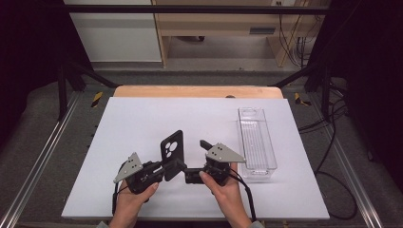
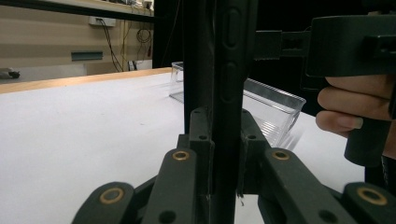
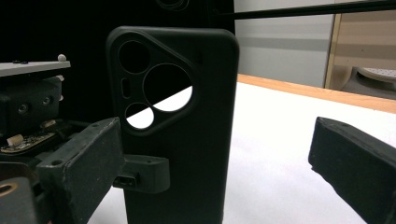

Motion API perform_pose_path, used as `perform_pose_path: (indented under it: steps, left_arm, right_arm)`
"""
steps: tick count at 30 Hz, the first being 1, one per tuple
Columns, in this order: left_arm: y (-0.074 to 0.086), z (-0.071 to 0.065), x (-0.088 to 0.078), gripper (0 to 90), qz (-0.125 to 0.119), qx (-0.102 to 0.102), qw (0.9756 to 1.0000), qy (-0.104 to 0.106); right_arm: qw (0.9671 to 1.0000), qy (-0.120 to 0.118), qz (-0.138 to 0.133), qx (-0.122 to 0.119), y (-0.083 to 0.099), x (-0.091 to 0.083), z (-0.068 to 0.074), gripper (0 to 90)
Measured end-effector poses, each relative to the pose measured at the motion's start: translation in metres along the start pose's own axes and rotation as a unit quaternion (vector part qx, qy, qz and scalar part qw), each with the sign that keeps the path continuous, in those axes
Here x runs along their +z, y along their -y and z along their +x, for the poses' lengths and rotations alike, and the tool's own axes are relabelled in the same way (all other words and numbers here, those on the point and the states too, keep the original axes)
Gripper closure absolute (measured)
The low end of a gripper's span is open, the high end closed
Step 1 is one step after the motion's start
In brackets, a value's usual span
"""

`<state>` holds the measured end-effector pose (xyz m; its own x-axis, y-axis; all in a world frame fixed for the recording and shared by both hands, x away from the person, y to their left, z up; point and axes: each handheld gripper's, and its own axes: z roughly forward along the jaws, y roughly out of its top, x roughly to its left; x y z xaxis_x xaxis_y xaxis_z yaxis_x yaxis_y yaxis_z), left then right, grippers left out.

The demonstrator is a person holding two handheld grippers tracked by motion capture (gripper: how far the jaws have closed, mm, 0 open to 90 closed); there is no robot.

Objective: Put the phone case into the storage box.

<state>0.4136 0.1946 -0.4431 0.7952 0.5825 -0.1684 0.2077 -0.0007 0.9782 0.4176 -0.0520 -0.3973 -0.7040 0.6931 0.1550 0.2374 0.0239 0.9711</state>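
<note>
Worktop (image 1: 142,123): white, with a wooden strip along its far edge.
Clear plastic tray (image 1: 256,140): long, lying at the right of the worktop, well apart from the phone case.
Black phone case (image 1: 171,148): held upright above the worktop near its front middle, camera cut-outs at the top.
Left tool (image 1: 164,170): jaws pressed onto the phone case's edge, pinching it.
Right tool (image 3: 219,154): jaws spread, one on each side of the phone case, not pressing it.
</note>
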Motion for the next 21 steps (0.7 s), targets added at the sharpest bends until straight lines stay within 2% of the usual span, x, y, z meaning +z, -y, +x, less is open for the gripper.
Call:
perform_pose_path:
  steps: [7, 21]
  left_arm:
    - [0.001, -0.001, 0.002, 80.3, 0.0, -0.006, 1.0, 0.007]
    - [0.002, -0.012, 0.009, 80.3, 0.016, 0.01, 0.9994, 0.029]
  right_arm:
    - [1.0, 0.002, -0.002, 0.001, 0.001, 0.004, 0.008, 3.7]
    - [0.9996, 0.001, -0.019, 0.022, 0.003, 0.004, 0.009, 4.7]
